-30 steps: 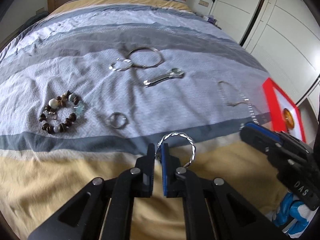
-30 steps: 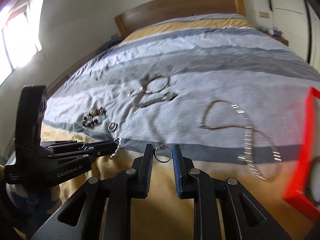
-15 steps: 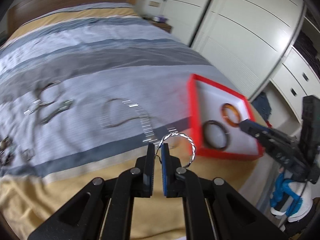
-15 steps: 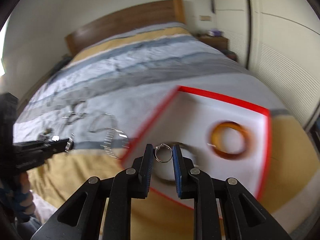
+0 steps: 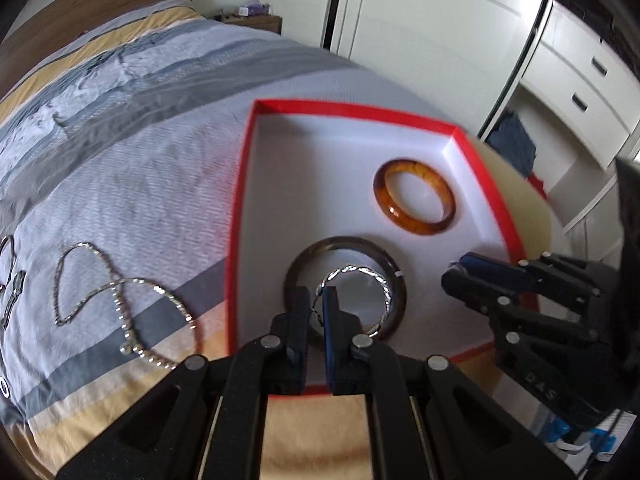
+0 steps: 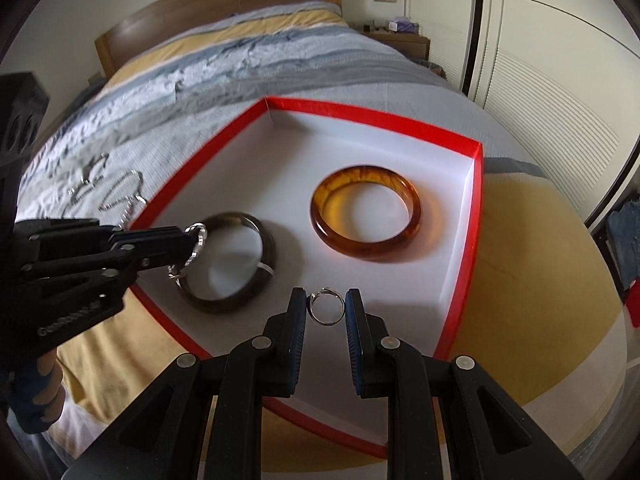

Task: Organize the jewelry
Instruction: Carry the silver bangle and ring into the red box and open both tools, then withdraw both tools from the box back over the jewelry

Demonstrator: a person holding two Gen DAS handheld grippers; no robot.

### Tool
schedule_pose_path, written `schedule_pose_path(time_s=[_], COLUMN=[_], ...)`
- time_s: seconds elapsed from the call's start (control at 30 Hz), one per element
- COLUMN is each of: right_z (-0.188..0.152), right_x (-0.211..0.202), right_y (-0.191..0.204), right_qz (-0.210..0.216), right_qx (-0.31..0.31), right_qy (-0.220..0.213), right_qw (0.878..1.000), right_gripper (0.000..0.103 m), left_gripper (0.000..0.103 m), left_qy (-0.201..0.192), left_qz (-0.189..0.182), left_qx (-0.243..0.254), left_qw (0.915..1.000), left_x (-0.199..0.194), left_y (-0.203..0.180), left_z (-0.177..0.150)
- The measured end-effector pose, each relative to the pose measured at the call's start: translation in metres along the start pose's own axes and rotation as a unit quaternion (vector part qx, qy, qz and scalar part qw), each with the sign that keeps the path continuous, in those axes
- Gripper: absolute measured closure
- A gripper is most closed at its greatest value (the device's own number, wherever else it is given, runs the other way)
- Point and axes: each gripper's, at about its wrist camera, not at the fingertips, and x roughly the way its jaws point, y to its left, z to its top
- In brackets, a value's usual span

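Observation:
My left gripper (image 5: 316, 300) is shut on a twisted silver bangle (image 5: 374, 276) and holds it above the dark bangle (image 5: 394, 280) in the red tray (image 5: 236, 216). My right gripper (image 6: 326, 306) is shut on a small silver ring (image 6: 326, 312) over the tray's near part (image 6: 456, 280). An amber bangle (image 5: 416, 208) lies in the tray; it also shows in the right wrist view (image 6: 366, 212), beside the dark bangle (image 6: 264, 236). The left gripper (image 6: 188, 240) with the silver bangle (image 6: 196, 246) shows at the left there. The right gripper (image 5: 456, 278) shows at the right in the left wrist view.
A silver chain necklace (image 5: 120, 292) lies on the striped bedspread (image 5: 120, 152) left of the tray. More jewelry lies further left (image 5: 12, 292). White wardrobes (image 5: 440, 40) stand beyond the bed. The tray sits at the bed's corner.
Both grippers have swung right from the loose jewelry to over the red tray, each still holding its piece. The tray now fills both views.

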Motion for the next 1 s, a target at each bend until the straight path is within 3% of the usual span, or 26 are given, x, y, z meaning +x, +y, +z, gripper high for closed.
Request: schedule_pose_path(time_s=[0.2,0.47,0.73,1.0], right_z=[-0.003,0.000,0.008,0.004], right_x=[0.006,-0.002,-0.062,-0.128], right_y=[0.003,0.003,0.021,0.068], right_qz=[-0.009,-0.014,-0.019,0.007], right_qx=[-0.022,-0.003,0.000,0.000], right_qy=[0.018,0.017,-0.024,-0.062], right_qw=[1.000,1.000,1.000,0.998], right_gripper=[0.083,0.076,0.074,0.069], left_gripper=[0.095,0.095,0.091,0.091], left_qy=[0.016,-0.006,-0.060,-0.081], left_qz=[0.023,-0.007,-0.026,0.020], left_qx=[0.012,-0.017,-0.030,-0.041], left_qw=[0.9996,0.9998,0.9974,0.9957], left_x=[0.016,-0.002,-0.079,-0.157], left_y=[-0.003,0.005,0.010,0.033], left_z=[-0.003,-0.002,-0.013,-0.052])
